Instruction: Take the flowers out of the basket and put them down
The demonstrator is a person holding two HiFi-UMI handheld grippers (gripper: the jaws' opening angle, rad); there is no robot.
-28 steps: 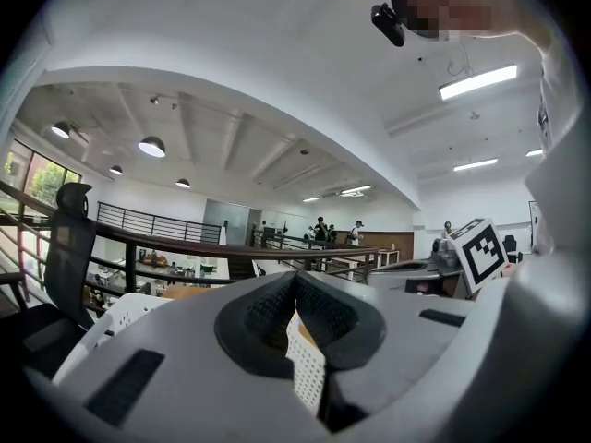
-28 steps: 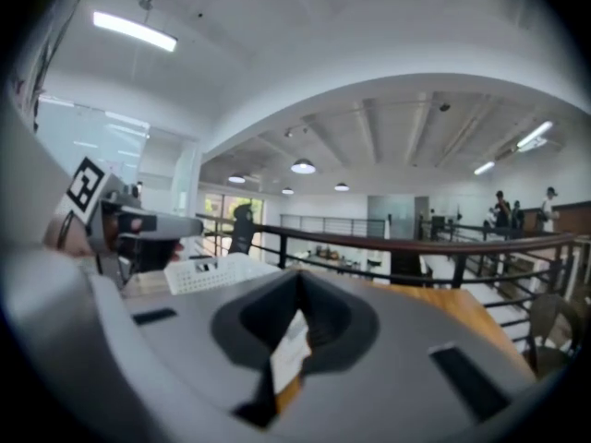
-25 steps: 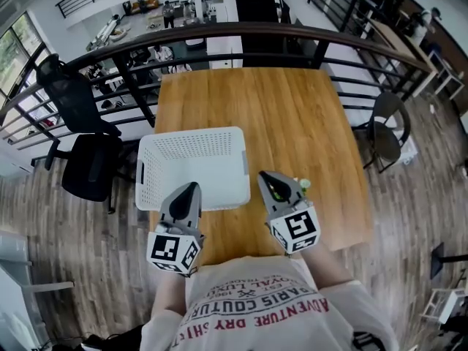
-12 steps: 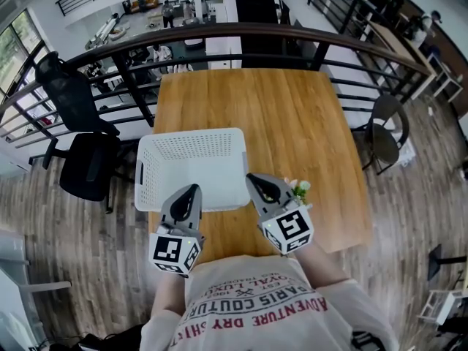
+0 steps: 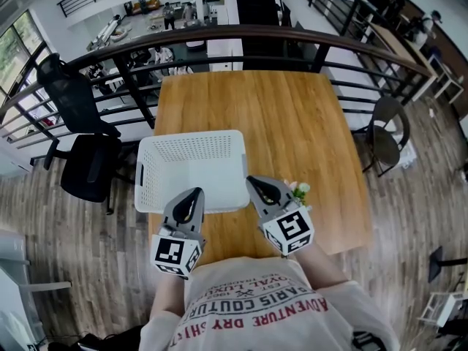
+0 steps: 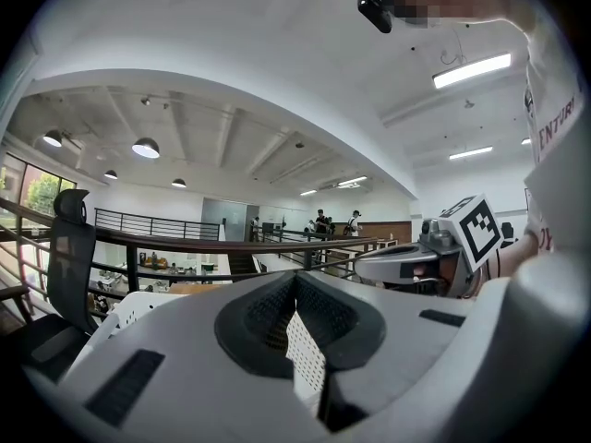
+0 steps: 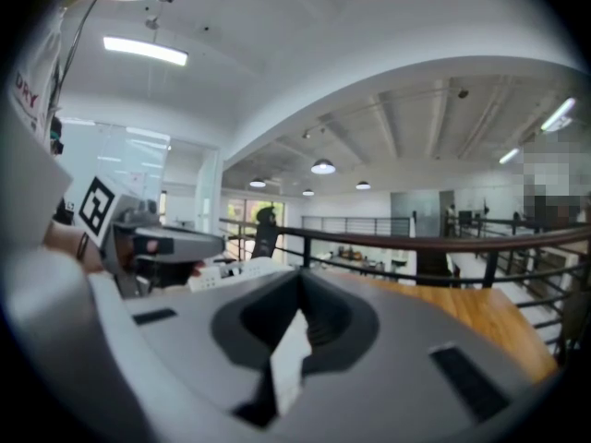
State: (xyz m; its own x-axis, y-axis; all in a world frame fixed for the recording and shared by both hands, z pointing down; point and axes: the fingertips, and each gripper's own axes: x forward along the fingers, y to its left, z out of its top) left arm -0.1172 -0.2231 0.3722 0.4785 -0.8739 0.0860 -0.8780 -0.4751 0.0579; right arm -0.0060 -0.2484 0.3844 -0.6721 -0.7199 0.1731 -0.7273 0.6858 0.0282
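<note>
The white perforated basket [image 5: 190,168] stands on the wooden table [image 5: 292,123] and looks empty inside. A small bunch of pink and white flowers [image 5: 298,190] lies on the table just right of my right gripper [image 5: 256,182], partly hidden by it. That gripper is shut with nothing between its jaws and hovers at the basket's near right corner. My left gripper [image 5: 194,193] is shut and empty too, over the basket's near rim. In the left gripper view [image 6: 294,282] the jaws meet over the basket [image 6: 138,307]. In the right gripper view [image 7: 300,284] the jaws meet as well.
A dark metal railing [image 5: 219,31] curves round the table's far and side edges. Black office chairs [image 5: 88,159] stand left of the table and a round chair [image 5: 384,126] to its right. The table's near edge [image 5: 344,243] lies close to the person's body.
My right gripper has shifted a little left, away from the flowers, so more of them shows on the table. The left gripper has barely moved.
</note>
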